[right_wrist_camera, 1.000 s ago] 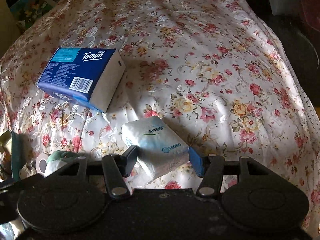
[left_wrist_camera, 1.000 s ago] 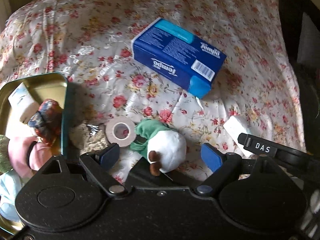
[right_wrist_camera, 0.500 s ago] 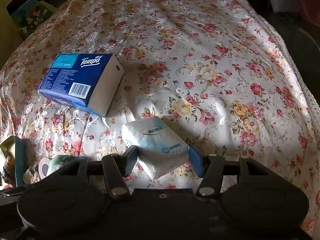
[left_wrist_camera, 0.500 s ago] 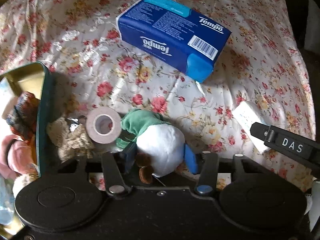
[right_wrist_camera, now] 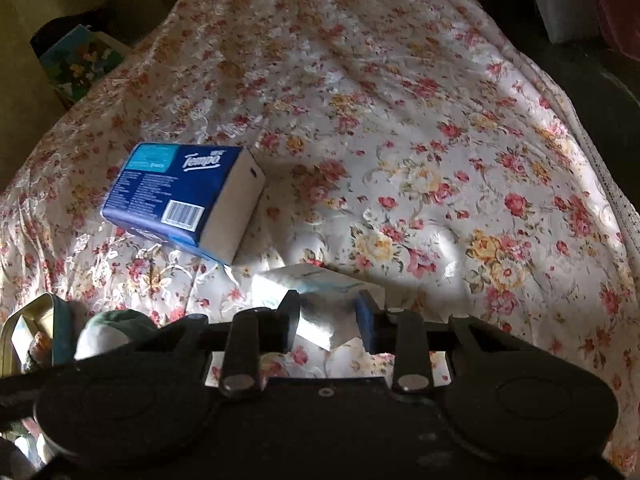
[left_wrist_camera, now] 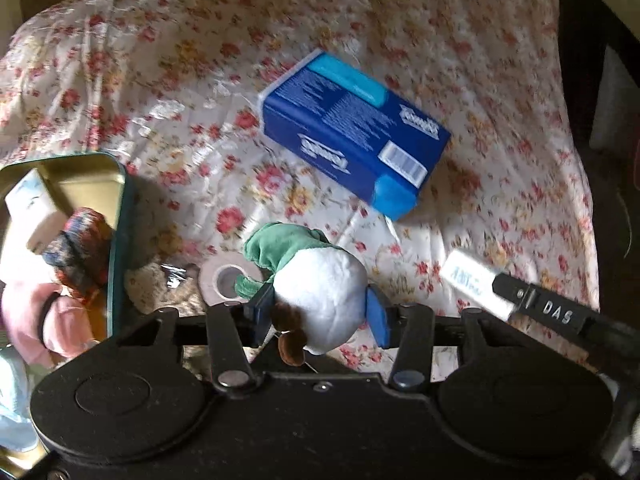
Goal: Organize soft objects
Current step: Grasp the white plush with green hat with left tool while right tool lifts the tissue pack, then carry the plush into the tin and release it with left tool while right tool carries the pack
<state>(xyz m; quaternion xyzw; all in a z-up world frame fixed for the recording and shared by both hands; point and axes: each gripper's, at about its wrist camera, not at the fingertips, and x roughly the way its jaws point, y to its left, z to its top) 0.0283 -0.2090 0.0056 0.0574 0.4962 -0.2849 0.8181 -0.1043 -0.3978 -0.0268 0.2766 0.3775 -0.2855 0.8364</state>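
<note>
Step in hand: you are at the grasp stage with both tools, I judge; two soft things are clamped, and neither is in the tin yet.
Left gripper [left_wrist_camera: 318,312]: its jaws are closed on the white plush toy [left_wrist_camera: 320,296], which has a green hood and small brown feet. The blue pads press the round body from both sides. Whether the toy is already off the cloth, I cannot tell.
Right gripper [right_wrist_camera: 327,320]: its jaws are pinched on the small white tissue pack [right_wrist_camera: 320,300], and the soft wrapper bulges a little between the pads.
Tin box [left_wrist_camera: 120,216]: it stands open at the left on the floral bedspread [left_wrist_camera: 160,80], with a pink soft thing, a multicoloured knitted piece and a white packet already inside.
Things not yet sorted: the blue Tempo tissue pack [left_wrist_camera: 352,144] lies farther away on the cloth. The tape roll [left_wrist_camera: 224,280] and a beige lace piece [left_wrist_camera: 156,284] lie just beside the wall of the tin.
Next move: you should carry the toy to the left, over the green rim, and open the jaws only when it is above the free part of the tin. The tin looks quite full, so a low release seems safer.
Caution: the two tools are near each other, so it is better to move one at a time.
</note>
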